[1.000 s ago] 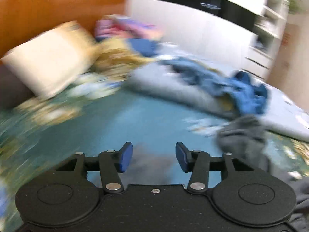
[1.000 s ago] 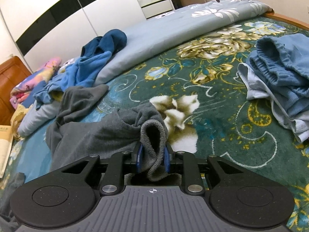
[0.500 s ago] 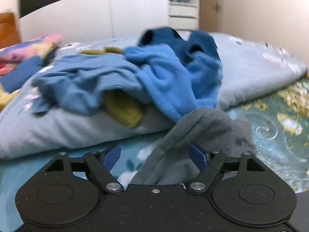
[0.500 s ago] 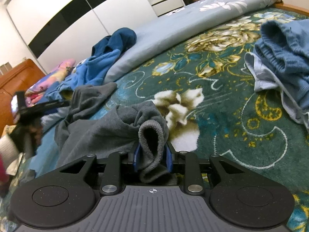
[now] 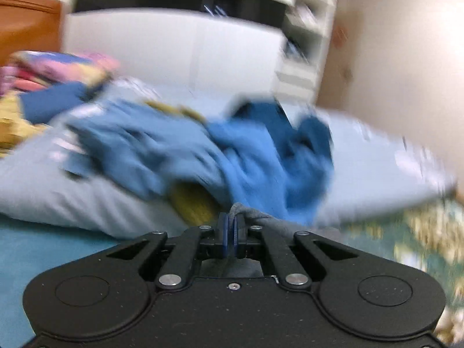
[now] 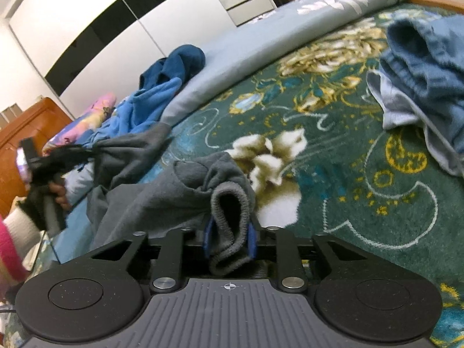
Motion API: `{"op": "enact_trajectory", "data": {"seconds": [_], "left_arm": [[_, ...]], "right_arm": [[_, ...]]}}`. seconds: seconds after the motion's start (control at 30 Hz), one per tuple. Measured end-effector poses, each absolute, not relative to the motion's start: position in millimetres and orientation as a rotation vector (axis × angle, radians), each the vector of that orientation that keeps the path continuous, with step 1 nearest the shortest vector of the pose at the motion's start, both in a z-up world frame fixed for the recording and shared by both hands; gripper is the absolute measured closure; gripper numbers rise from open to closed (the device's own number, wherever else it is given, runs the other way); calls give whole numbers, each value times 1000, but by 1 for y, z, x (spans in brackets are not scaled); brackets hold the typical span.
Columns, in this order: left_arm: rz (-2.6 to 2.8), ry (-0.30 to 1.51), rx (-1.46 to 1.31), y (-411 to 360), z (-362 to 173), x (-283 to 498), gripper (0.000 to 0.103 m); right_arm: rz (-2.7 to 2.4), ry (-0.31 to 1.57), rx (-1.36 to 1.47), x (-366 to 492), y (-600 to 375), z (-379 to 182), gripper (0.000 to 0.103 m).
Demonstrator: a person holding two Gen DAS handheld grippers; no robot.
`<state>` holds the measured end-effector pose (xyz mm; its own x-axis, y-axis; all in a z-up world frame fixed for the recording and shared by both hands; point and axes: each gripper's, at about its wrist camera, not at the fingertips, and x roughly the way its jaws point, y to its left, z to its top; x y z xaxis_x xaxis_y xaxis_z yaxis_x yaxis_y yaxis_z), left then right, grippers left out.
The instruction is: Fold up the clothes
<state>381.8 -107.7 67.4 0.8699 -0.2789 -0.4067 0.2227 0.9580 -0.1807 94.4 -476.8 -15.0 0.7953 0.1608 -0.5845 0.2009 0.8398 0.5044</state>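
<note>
On the bed (image 6: 362, 179), the left tool (image 5: 231, 226) has just snapped shut on one end of the grey garment (image 6: 139, 200); the right tool (image 6: 229, 239) stays clamped on its ribbed cuff. Spreading can begin.

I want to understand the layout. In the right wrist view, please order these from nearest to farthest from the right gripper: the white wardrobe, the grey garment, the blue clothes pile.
1. Grey garment: its cuff sits clamped in the right gripper.
2. Blue clothes pile: farther back, upper left, on the grey-blue quilt.
3. White wardrobe: farthest, behind the bed.
</note>
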Motion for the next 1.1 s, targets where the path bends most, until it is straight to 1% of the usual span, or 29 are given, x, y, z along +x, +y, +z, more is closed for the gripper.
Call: {"op": "enact_trajectory", "data": {"seconds": [0.13,0.23,0.33,0.4,0.43,0.53,0.6,0.63,0.67,0.7,0.77,0.8,0.83,0.87,0.9,0.93,0.97,1.0,1.1], "left_arm": [[-56,311,-243,-17,99,343,102],[93,357,-241,49,87,318,102],[190,467,-352,98,57,299,102],[205,547,-398,112,37,289,102],[226,564,-393,114,29,282,101],[218,587,-487,125,15,264,100],[219,589,-537,134,10,260,100],[214,590,-559,138,8,259,99],[211,598,-565,139,8,262,96],[209,607,-571,140,7,264,92],[205,622,-563,138,7,269,75],[201,628,-558,133,8,274,73],[206,635,-553,130,7,277,73],[206,633,-554,127,7,279,74],[206,631,-555,125,8,281,74],[206,629,-557,122,8,284,79],[212,618,-551,120,10,285,97],[210,602,-550,117,13,285,103],[143,534,-599,109,23,282,103]], "right_arm": [[-33,656,569,96,-471,-10,84],[-29,662,572,105,-466,-13,84],[-27,666,577,113,-462,-14,86],[-28,669,580,119,-459,-14,88],[-28,670,582,122,-458,-14,89],[-21,684,559,127,-456,-11,89],[-28,678,547,130,-459,-8,88],[-31,680,550,132,-461,-8,85],[-31,689,556,137,-462,-10,80],[-32,698,562,141,-464,-11,80],[-34,716,573,150,-466,-15,80],[-35,725,579,155,-467,-17,80],[-35,732,584,159,-468,-19,83],[-34,732,586,163,-468,-19,91],[-34,730,581,167,-468,-18,92],[-45,722,545,172,-468,-12,94],[-55,714,510,177,-467,-7,95],[-66,700,477,183,-468,0,95],[-105,580,397,209,-478,35,96]]}}
